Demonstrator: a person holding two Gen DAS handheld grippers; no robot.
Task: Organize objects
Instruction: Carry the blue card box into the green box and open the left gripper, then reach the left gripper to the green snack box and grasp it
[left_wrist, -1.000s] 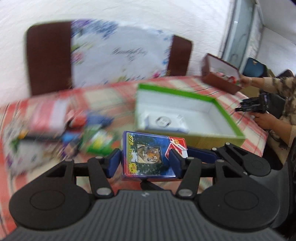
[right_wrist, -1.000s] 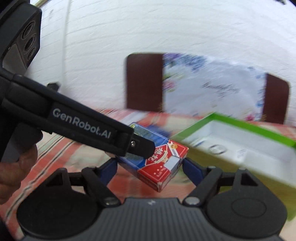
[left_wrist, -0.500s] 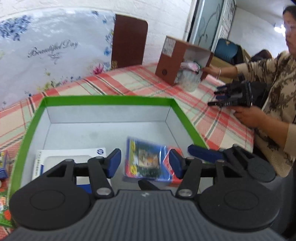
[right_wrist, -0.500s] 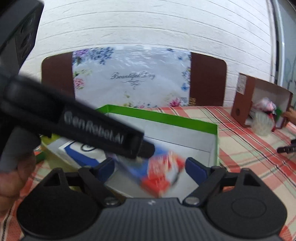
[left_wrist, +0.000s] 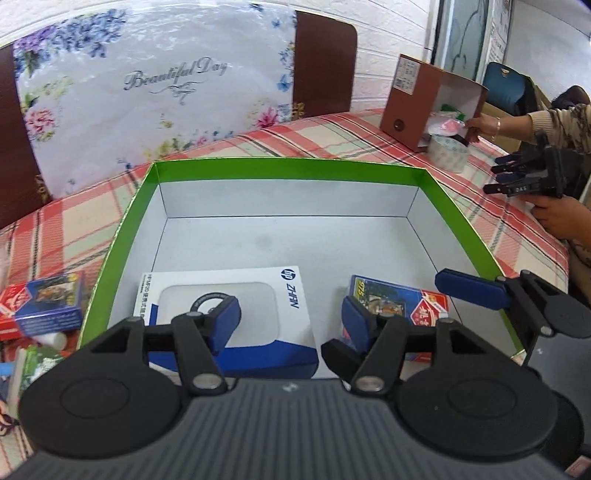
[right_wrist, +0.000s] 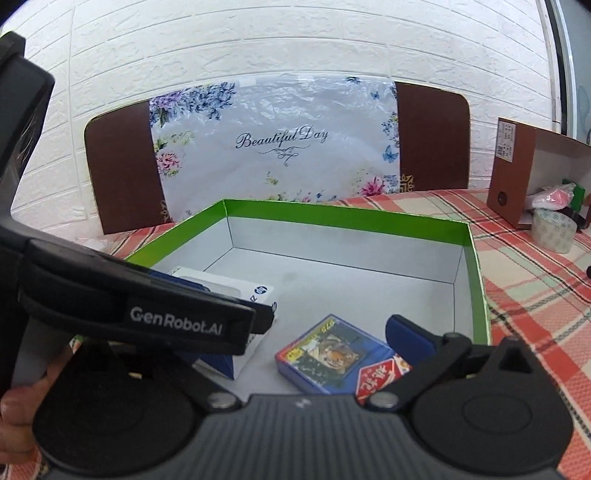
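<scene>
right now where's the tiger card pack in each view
Left wrist: the tiger card pack lies on the floor of the green box, lower right, partly behind the left claw's right finger.
Right wrist: the pack lies bottom centre on the box floor.
Shared landmark: the white HP box to its left.

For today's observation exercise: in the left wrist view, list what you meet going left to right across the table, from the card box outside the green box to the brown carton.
Card box outside → white HP box → tiger card box → tape roll, with the brown carton just behind it.
</scene>
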